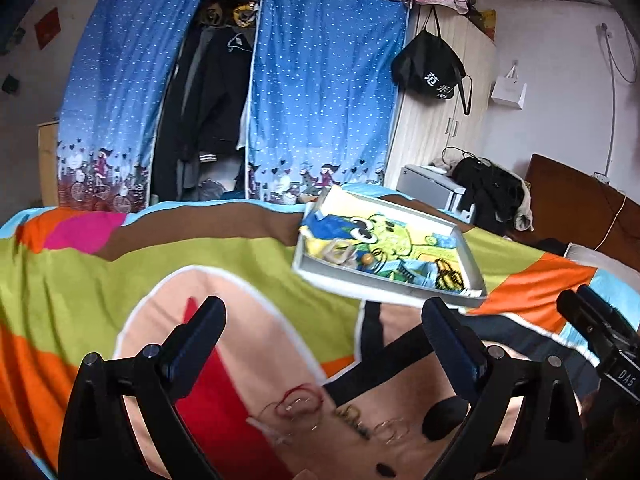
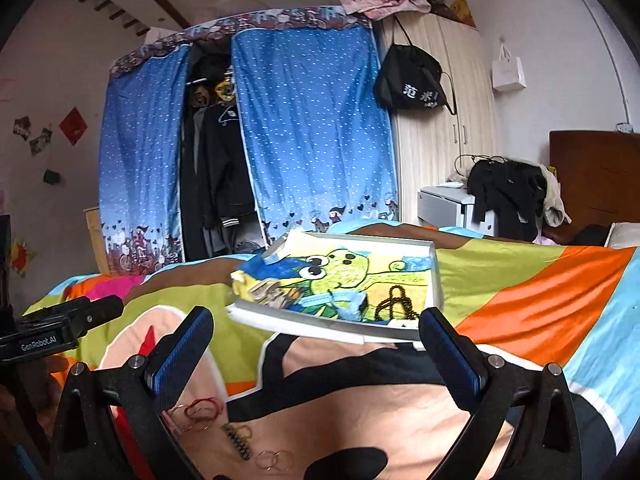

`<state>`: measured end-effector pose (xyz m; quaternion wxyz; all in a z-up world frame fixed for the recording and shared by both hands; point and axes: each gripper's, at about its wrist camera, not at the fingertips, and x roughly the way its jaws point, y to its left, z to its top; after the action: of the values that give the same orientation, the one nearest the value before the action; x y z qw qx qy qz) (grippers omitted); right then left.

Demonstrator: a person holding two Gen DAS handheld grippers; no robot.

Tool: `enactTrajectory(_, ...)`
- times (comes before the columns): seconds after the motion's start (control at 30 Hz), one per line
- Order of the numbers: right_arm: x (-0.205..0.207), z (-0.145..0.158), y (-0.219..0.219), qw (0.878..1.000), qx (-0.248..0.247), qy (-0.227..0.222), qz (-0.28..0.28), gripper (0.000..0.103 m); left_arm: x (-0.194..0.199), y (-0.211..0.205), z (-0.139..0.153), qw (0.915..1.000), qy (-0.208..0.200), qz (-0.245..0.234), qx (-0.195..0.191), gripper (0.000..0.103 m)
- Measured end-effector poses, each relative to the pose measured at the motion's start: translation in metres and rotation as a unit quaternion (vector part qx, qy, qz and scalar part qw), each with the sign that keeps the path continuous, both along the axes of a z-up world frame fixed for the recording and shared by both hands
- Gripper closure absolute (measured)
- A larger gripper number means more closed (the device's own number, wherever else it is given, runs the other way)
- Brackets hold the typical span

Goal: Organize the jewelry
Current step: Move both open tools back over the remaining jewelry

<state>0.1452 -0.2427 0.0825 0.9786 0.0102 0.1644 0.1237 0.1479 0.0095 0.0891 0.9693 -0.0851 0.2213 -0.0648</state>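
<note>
A shallow white box [image 1: 384, 282] [image 2: 434, 276] lined with a frog-print cloth lies on the bed; black beads [image 1: 450, 276] [image 2: 394, 300] and other small pieces rest in it. Loose jewelry lies on the bedspread near me: a red cord loop [image 1: 302, 402] [image 2: 204, 408], thin rings [image 1: 390, 430] [image 2: 276, 458] and a dark coil bracelet [image 2: 238, 442]. My left gripper [image 1: 324, 320] is open above the jewelry, nothing between its fingers. My right gripper [image 2: 316, 328] is open too, hovering over the same patch, its right fingertip near the box's front corner.
The colourful cartoon bedspread [image 1: 200, 256] [image 2: 520, 292] covers the whole bed. Beyond stand a blue fabric wardrobe [image 1: 320, 92] [image 2: 312, 132], a wooden cabinet with a black bag [image 2: 412, 84], and dark clothes on a stool [image 2: 504, 188]. The other gripper shows at each view's edge [image 1: 600, 332] [image 2: 60, 328].
</note>
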Motion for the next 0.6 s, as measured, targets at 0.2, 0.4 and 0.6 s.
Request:
enactTrajectory(0.2,-0.025,-0.019,0.015,1.0,-0.011,0.012,0.003,0.0,-0.023,0.015,-0.022,0.9995,0.019,0.006,0.023,0.007)
enactTrajectory(0.4,-0.035,-0.059,0.019,0.997,-0.022,0.07,0.011,0.0,-0.031,0.031,-0.061,0.9975,0.068,0.007,0.018,0.007)
enactTrajectory(0.6,-0.038,-0.092,0.015,0.992,-0.024,0.123,0.014,0.0,-0.028,0.04,-0.093,0.9935,0.111,0.008,0.023,0.007)
